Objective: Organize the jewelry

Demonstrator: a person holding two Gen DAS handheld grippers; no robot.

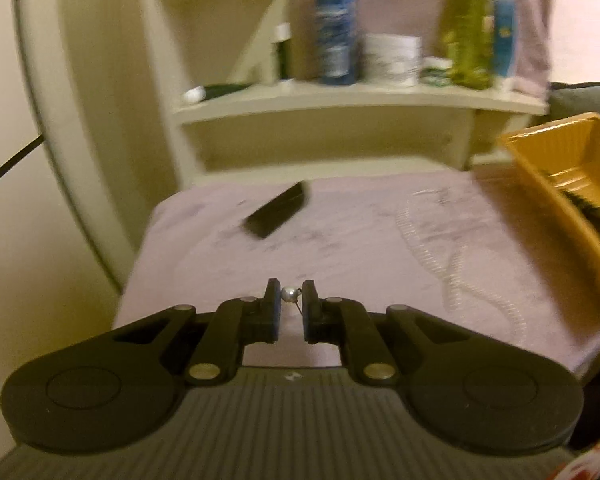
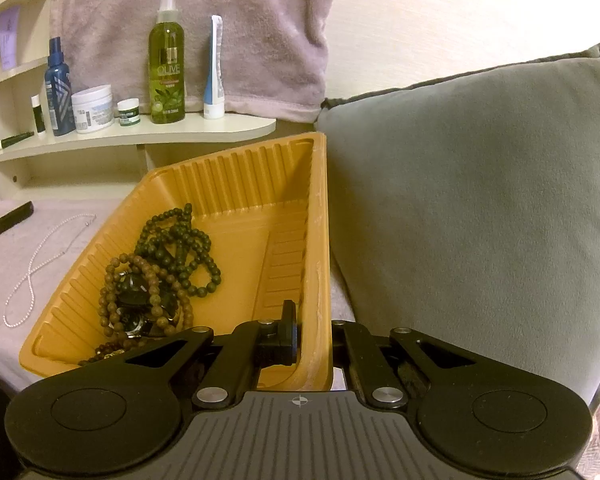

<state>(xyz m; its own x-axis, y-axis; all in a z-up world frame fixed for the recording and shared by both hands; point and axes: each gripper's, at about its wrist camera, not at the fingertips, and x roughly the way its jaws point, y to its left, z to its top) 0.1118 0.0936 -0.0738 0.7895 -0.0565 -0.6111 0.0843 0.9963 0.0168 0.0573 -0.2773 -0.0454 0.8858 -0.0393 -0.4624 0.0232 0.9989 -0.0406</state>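
Lower centre, left wrist view: my left gripper (image 1: 291, 294) pinched nearly closed on a silver bead earring (image 1: 289, 293), thin wire trailing below it. Light squeeze only; a bead that small could slip out sideways. Pearl necklace (image 1: 428, 240) loose on the lilac towel (image 1: 340, 216), right of centre. Far right, orange tray (image 1: 556, 184) is tilted, presumably the drop target. Right wrist view: my right gripper (image 2: 312, 328) clamped on that tray's (image 2: 320, 240) right wall, bead bracelets (image 2: 168, 264) inside. Hold tray steady; release earring low over its floor.

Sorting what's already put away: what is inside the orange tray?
The orange tray holds dark green beads and brown beads over a dark item, partly hidden. The right claw covers the near corner.
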